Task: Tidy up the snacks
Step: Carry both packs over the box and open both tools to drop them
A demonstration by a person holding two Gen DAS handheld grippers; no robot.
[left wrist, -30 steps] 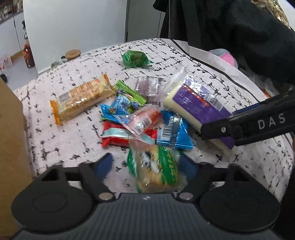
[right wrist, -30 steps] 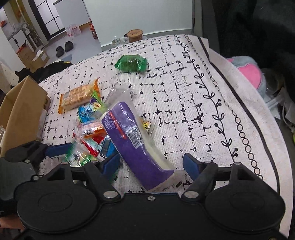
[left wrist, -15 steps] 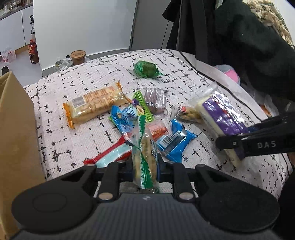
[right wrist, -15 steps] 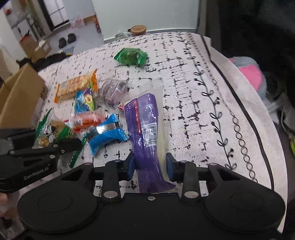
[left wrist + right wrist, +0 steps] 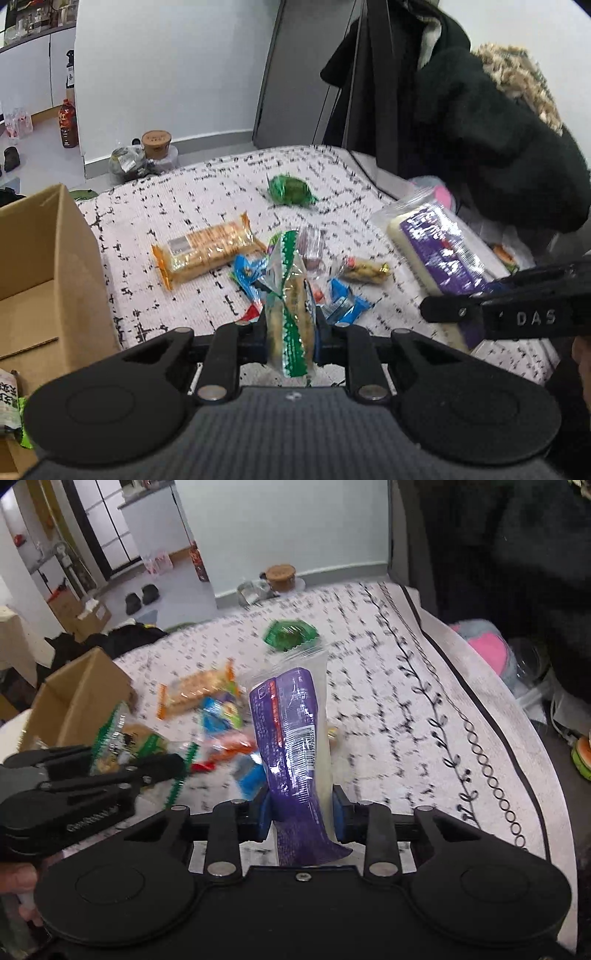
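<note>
My left gripper [image 5: 290, 332] is shut on a clear snack packet with green zigzag edges [image 5: 291, 295], held upright above the patterned cloth [image 5: 207, 184]. My right gripper [image 5: 301, 808] is shut on the lower end of a long purple and white packet [image 5: 291, 731], which stands up off the cloth. The left wrist view shows that purple packet [image 5: 439, 251] at the right. Loose snacks lie between the grippers: an orange cracker pack [image 5: 207, 251], blue packets [image 5: 343, 302], a gold-ended sweet [image 5: 364, 269] and a green wrapped one [image 5: 290, 190]. An open cardboard box [image 5: 37, 277] stands at the left.
Dark coats [image 5: 480, 122] hang beyond the right edge of the cloth, with a pink plush [image 5: 487, 650] below them. A brown-lidded jar [image 5: 157, 142] and a bottle [image 5: 68, 123] stand on the floor behind. A wrapped item [image 5: 9, 402] lies inside the box.
Both grippers went from open to shut, the left on the green-edged packet and the right on the purple one. Both packets have risen off the cloth, and the box has come into the left view.
</note>
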